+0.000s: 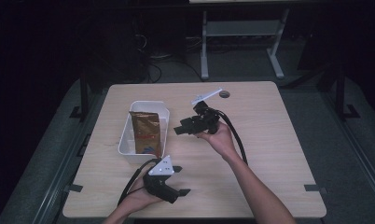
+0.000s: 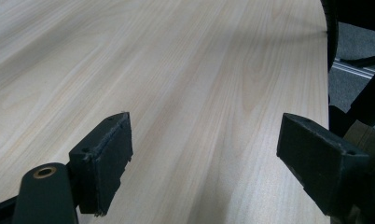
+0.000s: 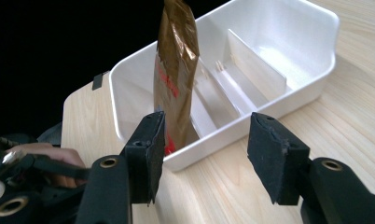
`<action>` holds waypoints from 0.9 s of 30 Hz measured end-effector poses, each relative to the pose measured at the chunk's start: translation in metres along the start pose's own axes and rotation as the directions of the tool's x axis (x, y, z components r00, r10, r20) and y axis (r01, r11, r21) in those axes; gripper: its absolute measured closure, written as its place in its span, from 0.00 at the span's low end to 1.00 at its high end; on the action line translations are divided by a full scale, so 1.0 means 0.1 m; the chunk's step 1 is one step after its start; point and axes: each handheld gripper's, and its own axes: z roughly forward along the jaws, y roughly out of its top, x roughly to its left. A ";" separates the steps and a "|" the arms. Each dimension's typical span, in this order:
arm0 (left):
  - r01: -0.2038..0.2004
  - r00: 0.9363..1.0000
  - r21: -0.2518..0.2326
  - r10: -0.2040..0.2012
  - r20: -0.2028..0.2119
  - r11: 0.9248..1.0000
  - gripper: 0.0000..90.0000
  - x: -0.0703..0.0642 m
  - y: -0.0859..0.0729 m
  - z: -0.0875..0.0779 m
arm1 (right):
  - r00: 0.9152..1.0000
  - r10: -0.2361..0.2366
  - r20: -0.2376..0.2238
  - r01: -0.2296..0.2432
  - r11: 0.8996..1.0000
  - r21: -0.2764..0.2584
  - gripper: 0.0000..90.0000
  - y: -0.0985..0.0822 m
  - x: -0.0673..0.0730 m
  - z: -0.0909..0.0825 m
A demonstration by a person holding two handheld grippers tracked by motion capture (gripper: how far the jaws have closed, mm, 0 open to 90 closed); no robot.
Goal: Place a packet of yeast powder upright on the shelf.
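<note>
1. Your right gripper point(image 1: 182, 129) hung over the middle of the wooden table point(image 1: 269, 140), just to the right of the white bin point(image 1: 163, 112), with its jaws pointing left toward that bin.
2. Its jaws stood spread with nothing between them; in the right gripper view point(image 3: 202, 158) the gap opened onto the bin's near wall and bare tabletop, and the pads pressed on nothing.
3. The gold-brown pouch point(image 1: 145, 133) stood upright inside the bin, in the end section nearest you, its top rising above the rim.
4. In the right gripper view the pouch point(image 3: 176, 70) stood just behind the bin's front wall and leaned slightly; the left-hand pad of that view overlapped its lower part in the picture, though I could not tell that they touched.
5. The pouch carried red lettering down its face and a red patch low down, but the writing was too small and too slanted to read. In the high view a band of red print and a bluish mark near the bottom showed, equally unreadable. No brand could be made out.
6. The bin point(image 3: 311, 70) had thin white dividers across it, and the sections beyond the pouch lay bare.
7. Your left gripper point(image 1: 174, 186) rested low at the near edge of the table, below the bin, with the grey three-cornered plate on top.
8. In the left gripper view point(image 2: 204, 154) its jaws stood wide apart over bare wood, pinching nothing.
</note>
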 end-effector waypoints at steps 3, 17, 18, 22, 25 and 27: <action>0.001 1.000 0.002 -0.001 0.002 1.000 0.20 0.00 0.00 0.00 | 1.000 0.005 0.005 -0.005 1.000 -0.002 0.50 -0.05 0.00 -0.07; 0.008 1.000 -0.003 -0.008 0.001 1.000 0.20 0.01 0.00 0.00 | 0.999 0.023 0.031 -0.023 1.000 -0.006 0.48 -0.33 -0.01 -0.34; 0.008 1.000 -0.003 -0.008 0.001 1.000 0.20 0.01 0.01 0.00 | 0.999 0.024 0.031 -0.024 1.000 -0.004 0.48 -0.35 -0.02 -0.36; 0.008 1.000 -0.003 -0.008 0.001 1.000 0.20 0.01 0.01 0.00 | 0.999 0.029 0.041 -0.029 1.000 -0.002 0.48 -0.43 -0.02 -0.45; 0.009 1.000 -0.006 -0.009 0.003 1.000 0.20 0.01 0.01 0.00 | 0.998 0.035 0.048 -0.035 0.999 -0.003 0.47 -0.49 -0.01 -0.51; 0.008 1.000 -0.005 -0.008 0.002 1.000 0.20 0.01 0.01 0.00 | 0.998 0.038 0.051 -0.038 0.999 -0.001 0.47 -0.54 -0.01 -0.56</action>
